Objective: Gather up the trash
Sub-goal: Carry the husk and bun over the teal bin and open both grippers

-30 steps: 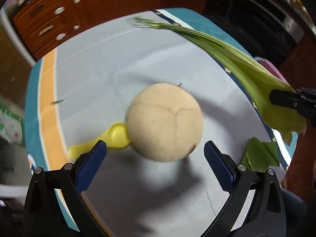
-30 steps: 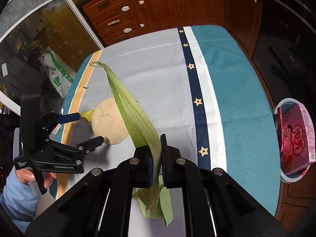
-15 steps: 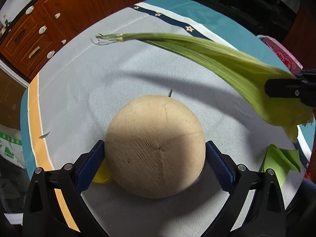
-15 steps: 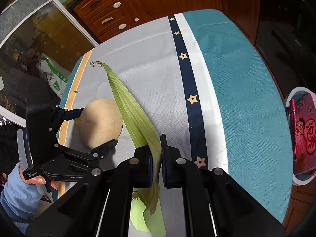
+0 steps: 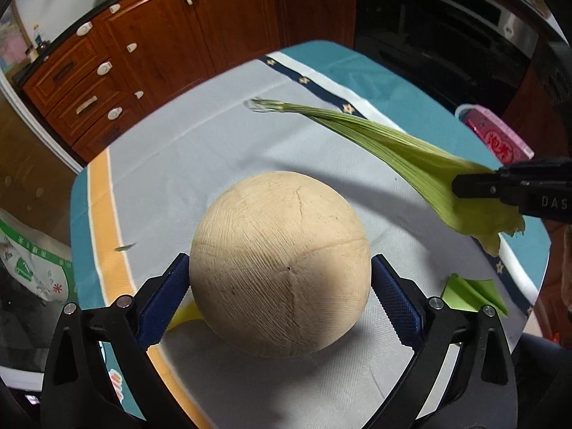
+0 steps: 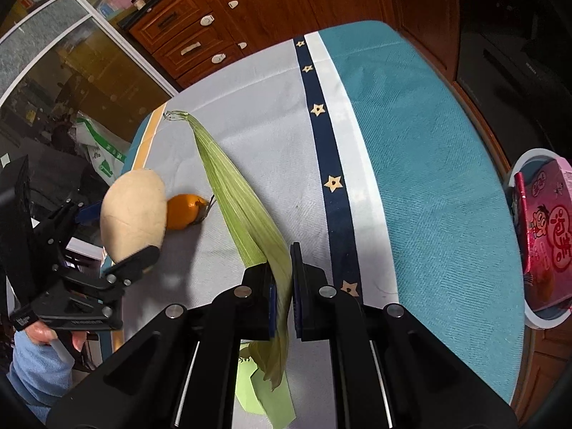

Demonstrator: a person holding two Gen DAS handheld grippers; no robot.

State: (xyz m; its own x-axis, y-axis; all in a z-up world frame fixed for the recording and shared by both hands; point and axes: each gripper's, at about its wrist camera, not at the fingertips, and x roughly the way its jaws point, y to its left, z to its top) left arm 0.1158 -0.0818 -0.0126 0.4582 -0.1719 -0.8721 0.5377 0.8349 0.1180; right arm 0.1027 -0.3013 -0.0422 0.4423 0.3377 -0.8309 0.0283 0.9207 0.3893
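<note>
Gripping tan round shell (image 5: 279, 264) between left gripper (image 5: 279, 289) jaws, lifted off bench (image 6: 411, 178); right gripper (image 6: 282, 293) jaws clamped on green husk (image 6: 243, 214), tip trailing over bench centre.

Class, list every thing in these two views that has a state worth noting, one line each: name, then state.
Left claw: closed on the coconut, pads against both sides.
Right claw: shut on the corn husk.
Coconut: gripped, raised off the cloth.
Corn husk: held near its wide end, tip trailing away.
Orange peel: lying loose on the tablecloth.
Green paper: lying folded on the cloth.
Pink box: standing in the white bin.
</note>
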